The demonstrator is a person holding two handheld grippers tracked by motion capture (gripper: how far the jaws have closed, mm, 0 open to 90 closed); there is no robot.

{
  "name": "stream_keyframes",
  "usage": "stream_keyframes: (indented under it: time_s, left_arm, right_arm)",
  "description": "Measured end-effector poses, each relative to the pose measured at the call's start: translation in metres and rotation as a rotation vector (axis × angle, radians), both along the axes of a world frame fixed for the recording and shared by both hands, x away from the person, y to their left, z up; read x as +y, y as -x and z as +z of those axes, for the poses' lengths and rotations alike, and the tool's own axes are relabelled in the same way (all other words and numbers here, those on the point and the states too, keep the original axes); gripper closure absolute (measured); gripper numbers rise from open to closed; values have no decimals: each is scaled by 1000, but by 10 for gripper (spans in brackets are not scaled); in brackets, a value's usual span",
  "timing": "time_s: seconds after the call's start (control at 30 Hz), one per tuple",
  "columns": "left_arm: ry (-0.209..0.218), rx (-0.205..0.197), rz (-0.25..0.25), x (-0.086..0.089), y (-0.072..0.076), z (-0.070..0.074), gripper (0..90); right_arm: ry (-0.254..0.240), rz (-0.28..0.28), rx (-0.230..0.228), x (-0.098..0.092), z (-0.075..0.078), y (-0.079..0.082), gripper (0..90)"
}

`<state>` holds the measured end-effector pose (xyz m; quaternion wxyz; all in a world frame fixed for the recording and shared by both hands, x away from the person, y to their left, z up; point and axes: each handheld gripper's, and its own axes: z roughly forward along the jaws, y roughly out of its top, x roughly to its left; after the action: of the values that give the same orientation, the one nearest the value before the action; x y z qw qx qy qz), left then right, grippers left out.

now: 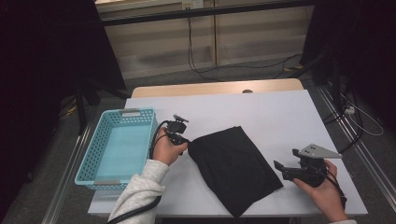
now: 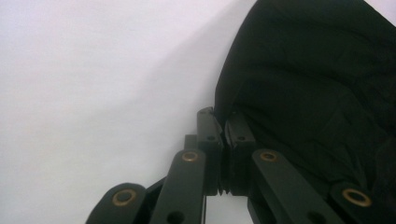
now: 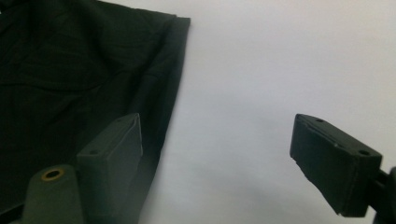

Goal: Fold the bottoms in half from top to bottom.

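A folded black cloth (image 1: 233, 163) lies on the white table (image 1: 280, 112) in front of the person. My left gripper (image 1: 183, 140) is at the cloth's left corner, and its jaws are shut on the cloth's edge. In the left gripper view the closed jaws (image 2: 219, 122) pinch the rim of the black cloth (image 2: 317, 70). My right gripper (image 1: 284, 166) hovers just off the cloth's right corner, open. In the right gripper view its jaws (image 3: 217, 135) stand wide apart with only bare table between them, and the black cloth (image 3: 70, 70) lies beside and behind the left jaw.
A light blue plastic basket (image 1: 88, 158) stands at the table's left edge, beside the left hand. The table's wooden far edge (image 1: 215, 87) has floor and cables behind it. Metal rails run along both sides of the table.
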<state>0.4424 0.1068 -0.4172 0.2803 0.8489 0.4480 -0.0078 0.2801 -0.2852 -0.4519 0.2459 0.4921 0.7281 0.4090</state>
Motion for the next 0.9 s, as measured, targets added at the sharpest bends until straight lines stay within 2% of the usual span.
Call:
stream_keyframes:
  time_s: [0.17, 0.27, 0.37, 0.43, 0.47, 0.57, 0.63, 0.7, 0.73, 0.77, 0.8, 0.87, 0.9]
  left_arm:
    - [-12, 4, 14, 9, -6, 3, 870]
    - [-33, 4, 28, 17, -9, 3, 869]
    - [-39, 2, 50, 23, -10, 2, 869]
    - [-37, 0, 51, 25, -10, 2, 867]
    - [-26, 1, 54, 27, -9, 2, 865]
    - [-15, -10, 47, 28, -8, 4, 851]
    - [-8, -29, 46, 29, -7, 5, 786]
    - [-12, -42, 45, 29, -6, 6, 669]
    - [-4, -46, 48, 30, -5, 7, 596]
    - [-4, -46, 48, 30, -5, 7, 540]
    - [1, -58, 44, 31, -3, 8, 498]
    - [7, -68, 52, 31, -3, 8, 439]
    - [2, -85, 47, 32, -1, 7, 415]
  right_arm:
    - [-10, 47, 9, 24, -2, -5, 139]
    - [4, 84, 26, 42, -4, -9, 134]
    - [30, 144, 32, 61, -4, -12, 138]
    - [33, 149, 27, 66, -4, -13, 137]
    - [24, 161, 38, 75, -5, -17, 132]
    - [22, 168, 50, 84, -7, -20, 137]
    - [60, 175, 50, 87, -11, -21, 165]
    - [55, 183, 67, 86, -13, -22, 175]
    - [50, 170, 98, 81, -18, -22, 175]
    - [50, 170, 98, 81, -18, -22, 175]
    - [27, 158, 130, 78, -19, -21, 185]
    - [24, 150, 136, 77, -19, -21, 192]
    - [28, 150, 143, 80, -19, -18, 223]
